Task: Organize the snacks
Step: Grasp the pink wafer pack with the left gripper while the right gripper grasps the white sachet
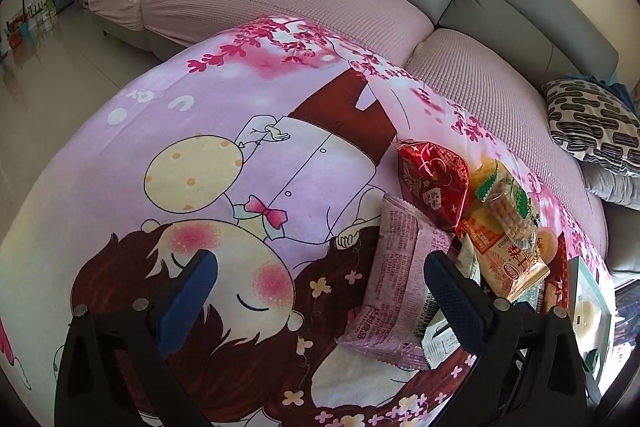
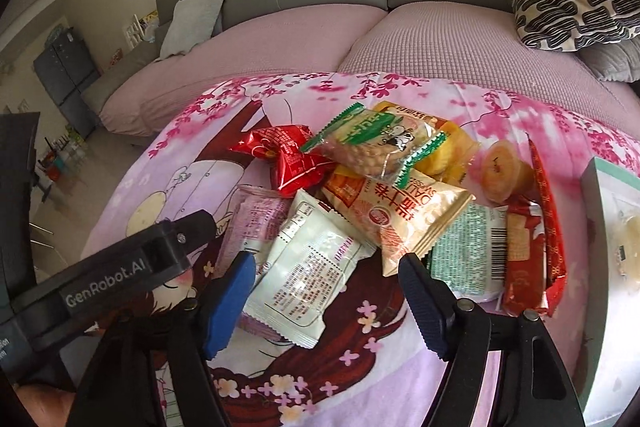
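Right wrist view: the right gripper [image 2: 326, 291] hangs spread around the white snack packet [image 2: 308, 267], pads not yet pressing (picking step, I judge); next it needs closing; left gripper [image 1: 320, 291] is spread, pink packet [image 1: 400, 279] between its fingers.

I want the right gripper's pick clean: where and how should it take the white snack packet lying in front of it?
Probably by its near short end. The white packet lies flat on the cartoon blanket, its far end tucked under the beige packet and its side overlapping the pink packet. The right gripper, open, already straddles the near end; coming down from the near side, pinch across the sealed edge, then slide it out.
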The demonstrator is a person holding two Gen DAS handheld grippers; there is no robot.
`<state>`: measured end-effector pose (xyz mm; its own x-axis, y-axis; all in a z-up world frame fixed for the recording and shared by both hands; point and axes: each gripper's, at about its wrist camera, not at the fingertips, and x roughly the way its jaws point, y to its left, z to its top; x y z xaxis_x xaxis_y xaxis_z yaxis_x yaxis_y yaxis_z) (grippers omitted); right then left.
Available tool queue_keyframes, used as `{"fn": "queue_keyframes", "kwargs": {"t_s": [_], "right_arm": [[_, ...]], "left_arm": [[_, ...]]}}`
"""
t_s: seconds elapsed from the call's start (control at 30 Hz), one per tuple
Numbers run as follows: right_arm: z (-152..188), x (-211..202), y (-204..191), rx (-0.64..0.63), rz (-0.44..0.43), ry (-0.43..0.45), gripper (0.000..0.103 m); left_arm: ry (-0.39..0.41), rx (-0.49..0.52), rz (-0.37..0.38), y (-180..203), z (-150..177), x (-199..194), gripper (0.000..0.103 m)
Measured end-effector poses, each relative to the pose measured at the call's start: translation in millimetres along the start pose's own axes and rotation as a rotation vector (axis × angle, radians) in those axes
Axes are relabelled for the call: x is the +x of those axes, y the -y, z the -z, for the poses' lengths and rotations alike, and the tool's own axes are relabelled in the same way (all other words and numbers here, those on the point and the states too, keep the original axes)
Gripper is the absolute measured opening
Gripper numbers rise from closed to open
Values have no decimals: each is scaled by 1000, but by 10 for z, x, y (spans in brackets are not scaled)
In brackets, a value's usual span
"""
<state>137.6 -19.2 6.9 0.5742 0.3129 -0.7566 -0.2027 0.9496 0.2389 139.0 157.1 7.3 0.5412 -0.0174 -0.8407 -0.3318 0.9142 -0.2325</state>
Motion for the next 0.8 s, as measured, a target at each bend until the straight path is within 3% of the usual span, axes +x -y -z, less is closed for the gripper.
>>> {"fn": "queue_keyframes", "kwargs": {"t_s": [0.23, 0.4, 0.47, 0.7, 0.8], "right_arm": [[-14, 191, 28, 78, -25, -60, 74], [32, 225, 73, 84, -16, -97, 59], [72, 254, 112, 91, -9, -124, 58], [192, 229, 116, 44, 21, -130, 55], [257, 178, 125, 23, 41, -127, 54]], "left_arm": [[-15, -3, 36, 7, -11, 63, 102], [-26, 13, 89, 86, 5, 101, 102], [-36, 29, 100, 139, 23, 131, 102], [-84, 79, 96, 287, 101, 274, 97], [-98, 100, 61, 328, 141, 319, 92]]}}
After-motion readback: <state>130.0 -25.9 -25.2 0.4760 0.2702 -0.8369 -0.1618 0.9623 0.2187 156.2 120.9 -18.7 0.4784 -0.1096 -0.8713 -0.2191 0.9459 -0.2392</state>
